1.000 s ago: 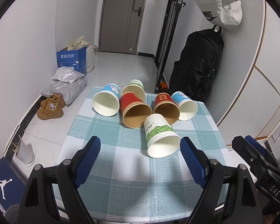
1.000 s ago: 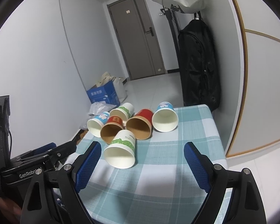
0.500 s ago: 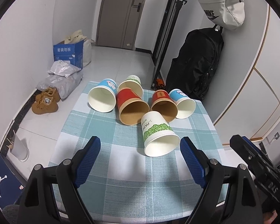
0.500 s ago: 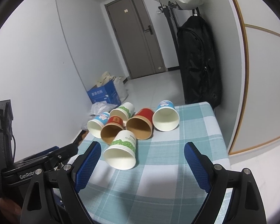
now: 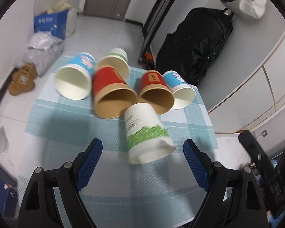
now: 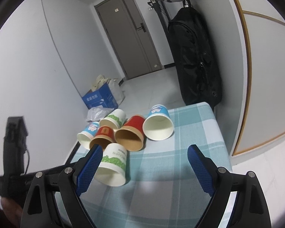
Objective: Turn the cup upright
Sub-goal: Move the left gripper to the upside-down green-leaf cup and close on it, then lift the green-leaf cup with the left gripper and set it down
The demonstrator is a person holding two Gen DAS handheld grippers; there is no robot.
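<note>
On table, near cup (image 5: 145,131) now between spread left fingers (image 5: 91,161); closer than before, grasp next. Right fingers (image 6: 198,168) spread too.

Light: even, soft, falling from overhead
Shadows: lying dark on the tablecloth (image 5: 70,125) beneath the left gripper (image 5: 142,157)
Blur: smearing the left view; right view staying sharp
Edges: bending, darkening into black corners
</note>
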